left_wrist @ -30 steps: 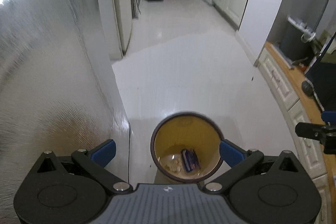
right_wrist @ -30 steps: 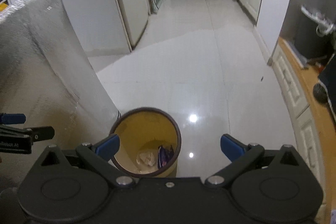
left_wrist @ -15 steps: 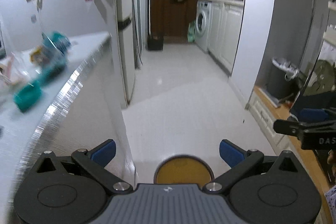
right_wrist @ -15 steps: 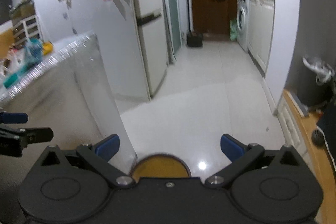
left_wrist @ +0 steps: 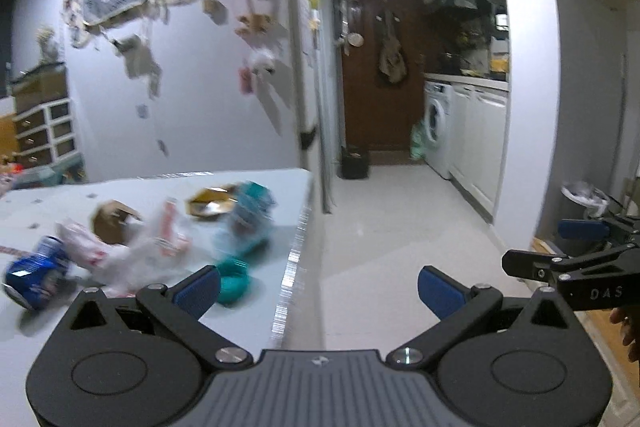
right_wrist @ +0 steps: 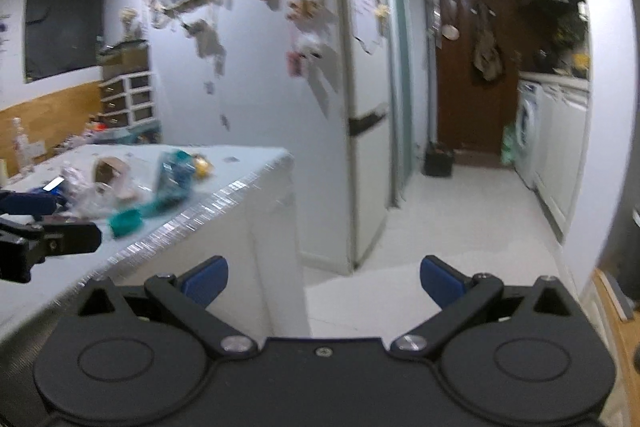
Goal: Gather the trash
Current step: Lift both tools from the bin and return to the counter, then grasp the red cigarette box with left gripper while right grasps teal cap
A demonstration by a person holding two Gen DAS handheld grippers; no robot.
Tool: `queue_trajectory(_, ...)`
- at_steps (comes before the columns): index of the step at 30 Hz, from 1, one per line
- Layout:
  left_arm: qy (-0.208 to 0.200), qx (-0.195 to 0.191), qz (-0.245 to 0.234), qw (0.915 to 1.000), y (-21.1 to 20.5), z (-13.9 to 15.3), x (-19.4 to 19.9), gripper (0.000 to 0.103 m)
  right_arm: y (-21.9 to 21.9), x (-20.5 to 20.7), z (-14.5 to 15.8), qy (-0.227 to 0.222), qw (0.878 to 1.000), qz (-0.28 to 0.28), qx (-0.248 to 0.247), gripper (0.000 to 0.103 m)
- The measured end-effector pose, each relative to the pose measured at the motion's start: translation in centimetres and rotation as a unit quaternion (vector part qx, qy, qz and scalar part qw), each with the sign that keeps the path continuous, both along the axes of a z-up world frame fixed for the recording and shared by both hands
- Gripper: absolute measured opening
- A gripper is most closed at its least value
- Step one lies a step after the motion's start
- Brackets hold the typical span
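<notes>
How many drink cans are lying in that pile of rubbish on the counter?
1 that I can make out: a crushed blue can at the left end of the litter on the counter. The picture is blurred, and wrappers could hide others.

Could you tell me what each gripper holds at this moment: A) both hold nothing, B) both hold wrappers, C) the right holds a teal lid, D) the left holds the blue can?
A: the left gripper and right gripper both stand open with nothing between their fingers; the blue can lies on the counter.
</notes>
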State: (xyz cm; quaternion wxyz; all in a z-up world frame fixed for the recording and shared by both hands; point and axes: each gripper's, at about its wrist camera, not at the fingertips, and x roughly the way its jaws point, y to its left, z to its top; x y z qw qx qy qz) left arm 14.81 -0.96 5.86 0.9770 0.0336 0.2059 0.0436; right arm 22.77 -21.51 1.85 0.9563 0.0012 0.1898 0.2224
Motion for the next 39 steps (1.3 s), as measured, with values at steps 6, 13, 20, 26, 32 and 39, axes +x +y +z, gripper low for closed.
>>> queue_trajectory(6,-0.008,-0.001,0.045,0.999,4.4,0.7,-0.2,0.103,4.6,0.2,1.5,-0.016,0.999,0.043,0.004,0.103)
queue_trajectory(13,0.01,-0.028,0.12,0.9923,9.9,-0.2,1.3,0.103,9.6,1.1,1.8,-0.02,0.997,0.079,0.014,0.103)
queue_trajectory(20,0.041,-0.031,0.187,0.981,13.7,-2.3,2.7,0.103,13.6,2.6,1.1,-0.014,0.992,0.119,0.027,0.103)
queue_trajectory(26,0.066,-0.028,0.193,0.9786,15.0,-4.0,3.7,0.103,16.5,4.6,-0.1,0.005,0.987,0.157,0.044,0.103)
queue_trajectory(32,0.102,-0.034,0.187,0.9765,15.6,-5.1,4.9,0.103,19.2,6.1,-1.3,0.003,0.984,0.17,0.045,0.103)
queue_trajectory(39,0.122,-0.062,0.188,0.9726,16.6,-5.6,5.2,0.103,21.9,7.4,-2.0,0.011,0.979,0.202,0.03,0.101)
